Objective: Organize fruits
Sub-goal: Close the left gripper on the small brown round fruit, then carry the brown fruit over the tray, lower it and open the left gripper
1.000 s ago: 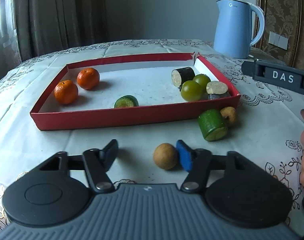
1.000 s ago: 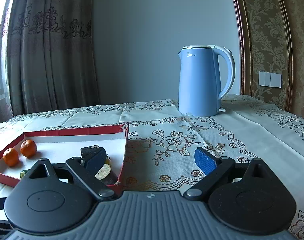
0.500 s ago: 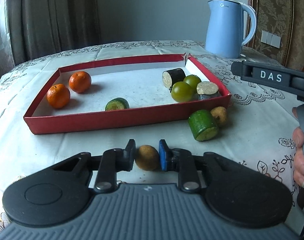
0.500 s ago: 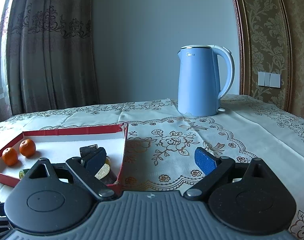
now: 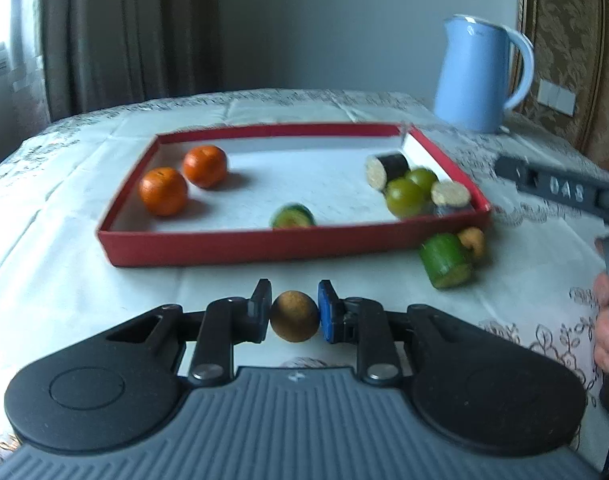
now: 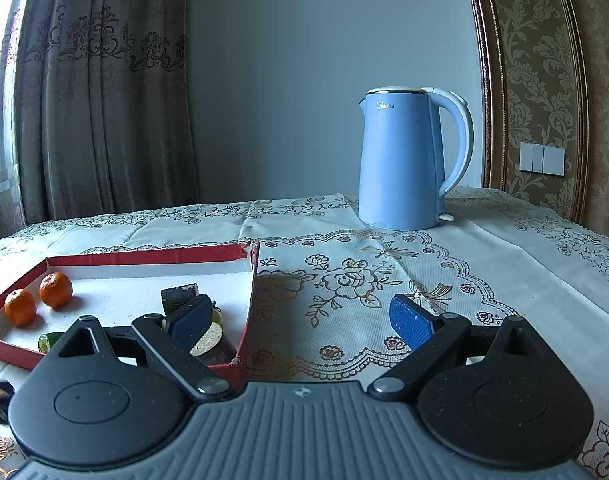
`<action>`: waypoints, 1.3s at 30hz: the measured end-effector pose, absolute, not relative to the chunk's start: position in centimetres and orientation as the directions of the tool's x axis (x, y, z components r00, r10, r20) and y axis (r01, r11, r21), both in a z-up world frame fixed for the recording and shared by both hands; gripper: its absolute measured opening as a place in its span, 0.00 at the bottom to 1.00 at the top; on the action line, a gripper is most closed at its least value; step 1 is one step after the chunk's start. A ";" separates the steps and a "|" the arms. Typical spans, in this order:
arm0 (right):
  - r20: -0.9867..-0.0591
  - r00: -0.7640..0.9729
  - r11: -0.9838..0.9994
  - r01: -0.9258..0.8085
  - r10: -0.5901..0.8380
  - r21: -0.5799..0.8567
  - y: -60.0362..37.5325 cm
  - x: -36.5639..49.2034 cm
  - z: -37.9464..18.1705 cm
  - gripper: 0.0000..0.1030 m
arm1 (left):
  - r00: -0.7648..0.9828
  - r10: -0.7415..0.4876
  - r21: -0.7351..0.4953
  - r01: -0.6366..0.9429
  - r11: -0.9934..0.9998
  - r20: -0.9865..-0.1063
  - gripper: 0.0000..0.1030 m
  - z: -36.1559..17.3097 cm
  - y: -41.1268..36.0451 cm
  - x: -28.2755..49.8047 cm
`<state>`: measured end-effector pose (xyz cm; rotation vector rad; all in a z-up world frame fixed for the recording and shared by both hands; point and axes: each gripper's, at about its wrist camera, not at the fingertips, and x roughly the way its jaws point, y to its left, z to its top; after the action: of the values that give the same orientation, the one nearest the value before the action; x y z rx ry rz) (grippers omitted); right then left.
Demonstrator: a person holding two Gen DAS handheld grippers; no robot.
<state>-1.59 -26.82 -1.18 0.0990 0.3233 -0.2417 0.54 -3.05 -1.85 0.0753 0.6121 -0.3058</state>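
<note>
- Between the pads of the left claw point(image 5: 294, 312) sits a small brown round fruit point(image 5: 294, 316), pinched on both sides; the pads are closed onto it, above the cloth-covered surface point(image 5: 64, 280)
- Ahead of that claw lies the red tray point(image 5: 264, 242); two oranges point(image 5: 163, 191) rest at its far left, green and dark pieces at its right
- Ahead and right, outside the tray, a green cylinder piece point(image 5: 446, 260) touches another brown fruit point(image 5: 473, 240)
- The right claw point(image 6: 300, 316) is spread wide, holding nothing; a blue kettle point(image 6: 404, 160) stands beyond it
</note>
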 end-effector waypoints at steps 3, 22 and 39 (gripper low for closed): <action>-0.323 0.920 0.966 0.253 -0.222 0.056 -26.8 -1.6 -1.2 0.93 | 0.803 -0.248 -0.011 0.288 0.957 -0.542 0.22 -0.4 -2.2 1.1; -0.351 0.906 0.964 0.264 -0.238 0.026 -26.6 -0.9 -1.6 0.93 | 0.807 -0.227 -0.007 0.266 0.964 -0.546 0.22 -0.5 -3.0 12.3; -0.358 0.902 0.963 0.267 -0.242 0.021 -26.4 -0.5 -1.7 0.93 | 0.795 -0.235 -0.012 0.276 0.961 -0.560 0.23 -2.1 -3.3 14.2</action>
<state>-0.55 -26.42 -1.74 0.0704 0.3608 -0.2637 14.18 -3.32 -2.09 0.0711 0.5921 -0.2747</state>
